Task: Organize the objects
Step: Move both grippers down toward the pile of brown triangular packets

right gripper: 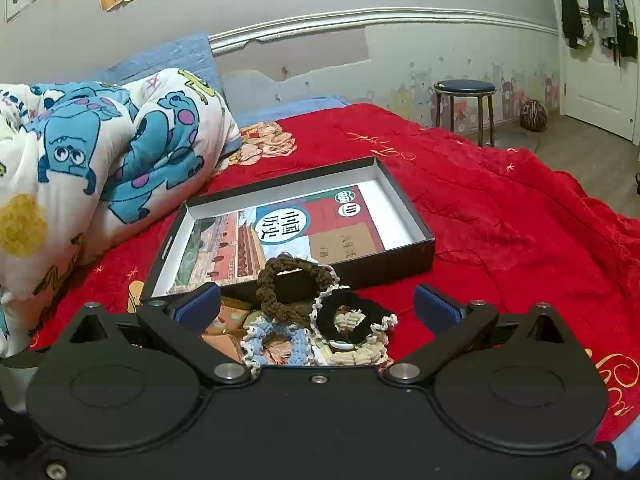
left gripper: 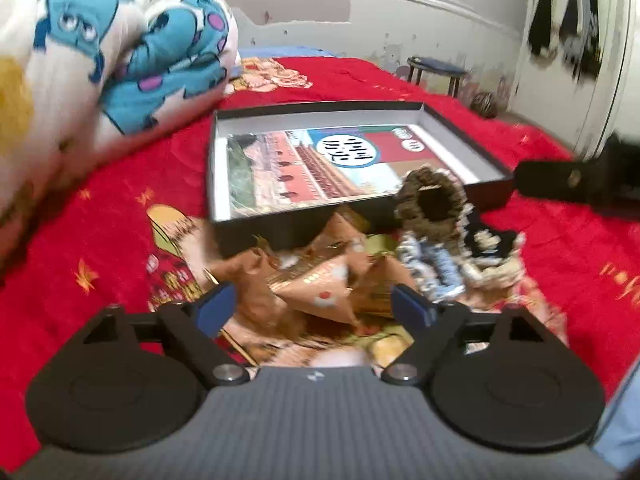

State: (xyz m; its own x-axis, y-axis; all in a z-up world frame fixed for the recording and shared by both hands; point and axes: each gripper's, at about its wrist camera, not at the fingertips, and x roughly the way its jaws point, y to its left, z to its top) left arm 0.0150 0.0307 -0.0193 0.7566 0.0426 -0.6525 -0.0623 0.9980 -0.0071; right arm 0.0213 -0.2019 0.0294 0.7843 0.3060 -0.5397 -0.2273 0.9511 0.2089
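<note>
A shallow black box (right gripper: 416,258) (left gripper: 220,128) lies on the red bedspread with a picture book (right gripper: 288,232) (left gripper: 320,164) flat inside. In front of it sits a heap of crocheted scrunchies: brown (right gripper: 294,284) (left gripper: 430,200), light blue (right gripper: 276,338) (left gripper: 432,268), black with cream trim (right gripper: 352,316) (left gripper: 492,244). Tan paper packets (left gripper: 320,288) lie just left of them. My left gripper (left gripper: 316,306) stands open over the packets, touching nothing. My right gripper (right gripper: 318,304) is open wide above the scrunchies, nothing between its pads. The right gripper's black body (left gripper: 576,180) shows in the left wrist view.
A rolled cartoon-print quilt (right gripper: 100,160) (left gripper: 100,60) fills the left of the bed. The red bedspread (right gripper: 520,220) stretches right to its edge. A blue-topped stool (right gripper: 464,88) and a patterned ball (right gripper: 534,116) stand on the floor by the wall; clothes (right gripper: 596,4) hang near the door.
</note>
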